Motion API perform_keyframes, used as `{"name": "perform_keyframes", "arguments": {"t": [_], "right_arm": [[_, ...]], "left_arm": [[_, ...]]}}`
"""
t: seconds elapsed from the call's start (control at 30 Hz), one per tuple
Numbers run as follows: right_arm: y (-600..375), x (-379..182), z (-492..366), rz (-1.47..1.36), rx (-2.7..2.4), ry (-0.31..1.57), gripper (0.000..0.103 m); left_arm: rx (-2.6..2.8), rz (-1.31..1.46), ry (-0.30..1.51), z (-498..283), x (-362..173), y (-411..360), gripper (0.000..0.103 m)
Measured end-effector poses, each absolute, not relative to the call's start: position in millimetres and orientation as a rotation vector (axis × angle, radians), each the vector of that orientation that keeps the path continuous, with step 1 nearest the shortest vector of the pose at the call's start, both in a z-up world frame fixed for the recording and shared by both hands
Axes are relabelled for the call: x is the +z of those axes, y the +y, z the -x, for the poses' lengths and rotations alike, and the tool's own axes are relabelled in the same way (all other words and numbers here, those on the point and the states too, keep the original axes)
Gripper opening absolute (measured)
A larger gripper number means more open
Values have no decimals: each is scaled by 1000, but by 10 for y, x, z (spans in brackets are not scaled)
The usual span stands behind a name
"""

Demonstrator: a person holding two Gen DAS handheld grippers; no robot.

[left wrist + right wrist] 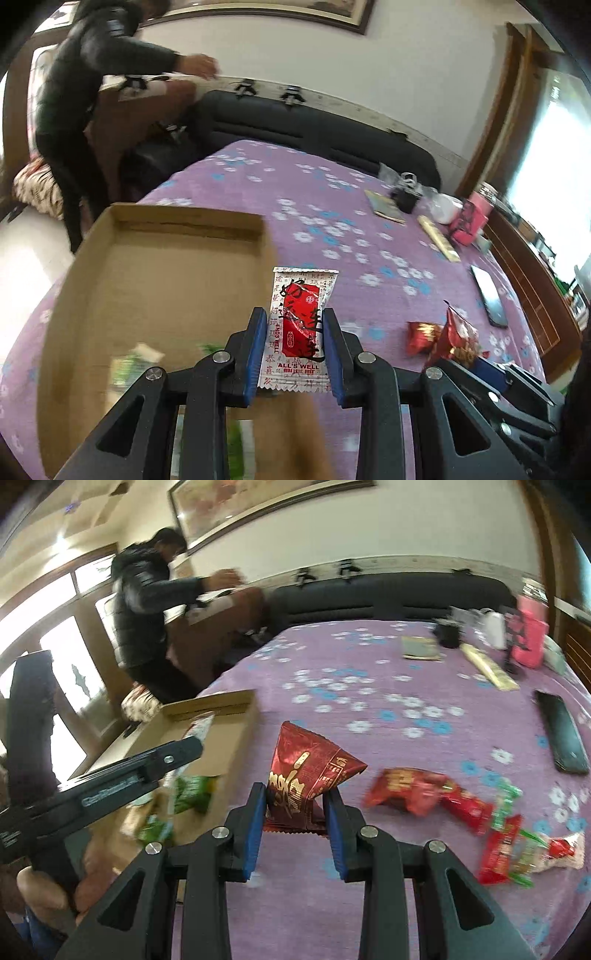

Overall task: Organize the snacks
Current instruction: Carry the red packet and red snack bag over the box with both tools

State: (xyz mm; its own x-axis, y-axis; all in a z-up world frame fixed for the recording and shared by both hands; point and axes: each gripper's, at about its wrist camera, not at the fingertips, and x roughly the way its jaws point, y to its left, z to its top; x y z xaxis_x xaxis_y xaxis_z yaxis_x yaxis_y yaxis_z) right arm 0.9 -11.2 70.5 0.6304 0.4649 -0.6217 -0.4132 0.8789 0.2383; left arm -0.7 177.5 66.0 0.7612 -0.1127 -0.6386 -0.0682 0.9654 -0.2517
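Left hand-held gripper (294,345): blue pads pinch a flat white-and-red sachet (300,328) by its long edges, printed "ALL'S WELL"; the sachet is held in the air just past the right wall of the cardboard box (92,258). Right hand-held gripper (295,808): pads pinch the crimped lower end of a dark red foil packet (310,768), puffed, creased and pointing up, carried above the bed (369,664) and clear of its purple floral cover. Both packets appear sound; no tear is visible. The box lies open at the near left edge of the bed and is shallow; green wrappers (192,788) already lie in its near end, blurred, and the far half of its floor is bare. In my judgement sorting is under way and well short of done: a loose heap of red, green and white snacks (480,812) remains on the cover toward the near right edge. Further off lie a dark phone (561,734), a long pale pack (487,668), a pink container (530,642) and small items near the far right corner. Beyond the bed, a person in dark clothing (144,609) leans over a brown piece of furniture.
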Motion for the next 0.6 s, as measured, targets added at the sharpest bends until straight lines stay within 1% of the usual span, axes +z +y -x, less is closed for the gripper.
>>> {"name": "perform_keyframes", "arguments": {"t": [0.3,0.6], "right_arm": [[595,649,188,35,646,756,31],[921,489,308,93,711,807,31]], "left_arm": [[110,321,758,109,438,2393,31],[145,306,775,167,342,2508,31]]}}
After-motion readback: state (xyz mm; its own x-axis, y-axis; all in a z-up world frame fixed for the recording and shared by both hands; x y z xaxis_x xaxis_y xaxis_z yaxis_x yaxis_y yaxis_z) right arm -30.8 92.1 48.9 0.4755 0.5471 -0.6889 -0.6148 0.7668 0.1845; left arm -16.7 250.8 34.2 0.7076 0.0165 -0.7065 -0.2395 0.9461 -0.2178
